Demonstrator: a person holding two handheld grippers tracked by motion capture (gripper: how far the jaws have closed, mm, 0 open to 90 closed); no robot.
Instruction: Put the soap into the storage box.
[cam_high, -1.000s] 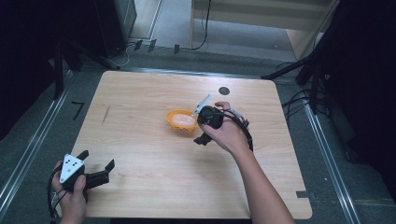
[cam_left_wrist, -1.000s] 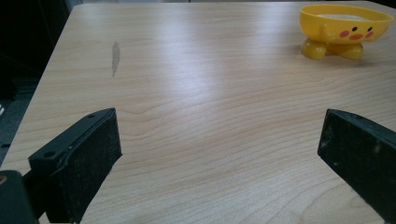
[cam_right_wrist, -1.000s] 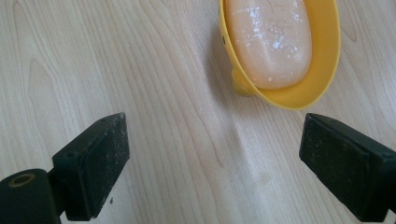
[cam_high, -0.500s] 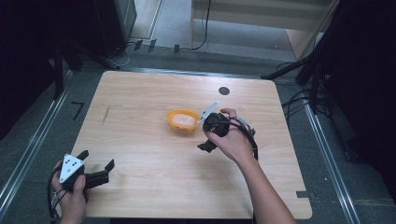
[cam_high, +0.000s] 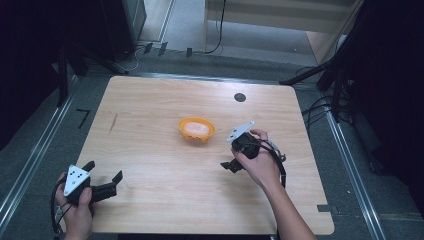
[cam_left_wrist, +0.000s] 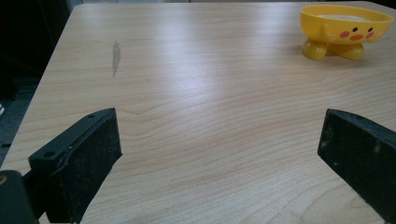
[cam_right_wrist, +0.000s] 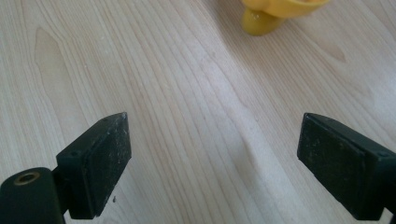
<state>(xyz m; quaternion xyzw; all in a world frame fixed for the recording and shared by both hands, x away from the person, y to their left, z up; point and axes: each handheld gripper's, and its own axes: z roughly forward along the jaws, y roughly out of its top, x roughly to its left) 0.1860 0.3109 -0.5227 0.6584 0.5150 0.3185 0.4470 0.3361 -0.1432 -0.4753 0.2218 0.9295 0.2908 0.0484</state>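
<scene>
Nearest, the left gripper rests at the wooden table's front corner, well away from the yellow duck-faced footed plastic bowl, jaws wide apart and empty. Closer to the bowl, the right gripper has just narrowed slightly, nothing between its jaws. A careless reach could nudge the light bowl over.

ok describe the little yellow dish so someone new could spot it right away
On the light wooden table, look just past its middle, on the side away from the person. There stands a small yellow plastic duck-faced dish on stubby feet, holding something pale; it is the one bright-coloured thing on the wood.
</scene>
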